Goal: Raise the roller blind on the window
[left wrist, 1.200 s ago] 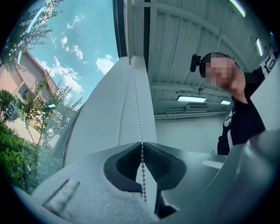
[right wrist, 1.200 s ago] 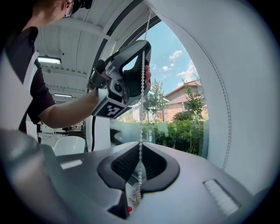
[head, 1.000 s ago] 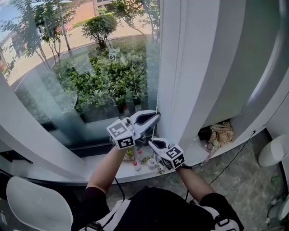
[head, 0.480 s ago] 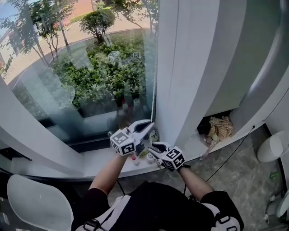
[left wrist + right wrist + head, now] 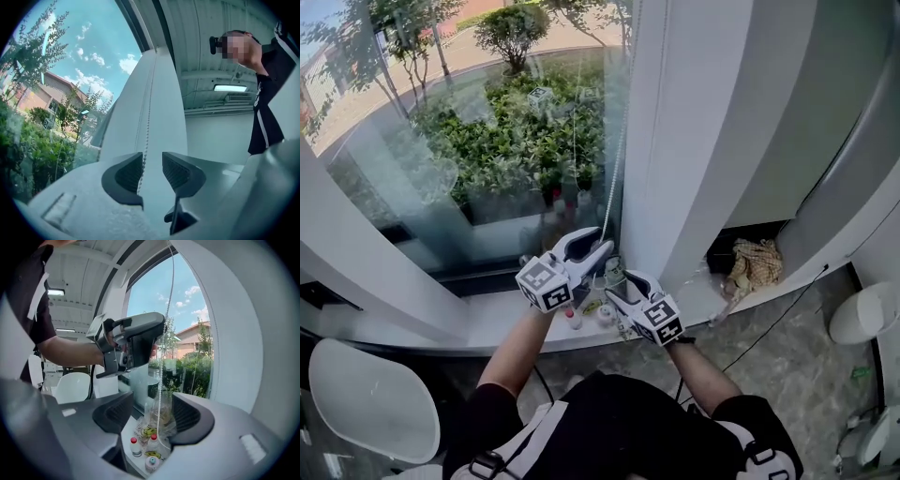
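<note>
While one bead chain [image 5: 149,108] hangs between jaws, left hand-held gripper [image 5: 152,171], right hand-held gripper [image 5: 159,413] both just opened.

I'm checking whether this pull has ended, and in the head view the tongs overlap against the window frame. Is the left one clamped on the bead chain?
Observer: No. The left tongs have just been opening. In the left gripper view the bead chain runs up between them, unclamped, near the left-hand side.
Operator: And the right one?
Observer: The right tongs have just been opening too. In the right gripper view they stand wide apart, and the chain hangs between them, touching neither side.
</note>
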Demonstrator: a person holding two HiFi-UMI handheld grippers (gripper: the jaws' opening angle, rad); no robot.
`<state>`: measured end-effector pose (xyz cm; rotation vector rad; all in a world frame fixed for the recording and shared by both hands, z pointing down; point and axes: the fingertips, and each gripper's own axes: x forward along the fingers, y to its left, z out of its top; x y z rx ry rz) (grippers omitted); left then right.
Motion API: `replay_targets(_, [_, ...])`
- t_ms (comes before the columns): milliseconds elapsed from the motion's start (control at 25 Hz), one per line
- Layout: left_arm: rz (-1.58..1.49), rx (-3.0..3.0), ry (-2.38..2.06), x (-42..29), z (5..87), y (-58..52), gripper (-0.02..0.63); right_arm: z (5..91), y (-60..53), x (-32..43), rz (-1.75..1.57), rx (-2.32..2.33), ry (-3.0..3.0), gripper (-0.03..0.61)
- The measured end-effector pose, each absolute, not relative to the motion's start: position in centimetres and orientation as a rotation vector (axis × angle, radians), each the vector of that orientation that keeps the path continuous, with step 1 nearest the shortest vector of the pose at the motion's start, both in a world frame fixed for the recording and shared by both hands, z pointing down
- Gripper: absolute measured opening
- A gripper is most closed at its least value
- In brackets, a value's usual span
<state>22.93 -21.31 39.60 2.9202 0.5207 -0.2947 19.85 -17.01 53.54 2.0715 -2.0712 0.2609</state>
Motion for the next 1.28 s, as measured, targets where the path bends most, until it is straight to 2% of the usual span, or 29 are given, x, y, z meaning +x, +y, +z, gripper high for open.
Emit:
replay_targets(240, [-0.298,3.015,0.251,19.5,41.7,-21.5,0.137,53.5,-14.7,18.1,0.183,2.058,-2.149,0.232])
replay_targets(440, [-0.243,3.016,-0.062,15.7,42.9,-22.2,0.172,50.0,-12.0,19.3,0.124,2.138,-2.226,0.226])
replay_targets(1000, [-0.335,2.938,-0.26,1.6,41.9,-19.4,0.155,46.5,-7.0,13.2,0.073,2.223,-2.357,0.062])
replay_targets(1120, [-0.307,2.935,-0.364,-3.4,42.1,-20.0,0.076,45.9,-6.4,10.3,0.095,2.258,-2.363,0.025])
replay_targets(1200, [-0.293,2.923,-0.422,-6.8,42.5,-20.1,0.001,45.8,-5.7,8.3,0.116,2.277,-2.357,0.015])
replay_targets(1280, [-0.275,2.919,-0.454,-9.7,42.9,-19.9,0.0,45.9,-4.8,6.5,0.127,2.299,-2.34,0.002])
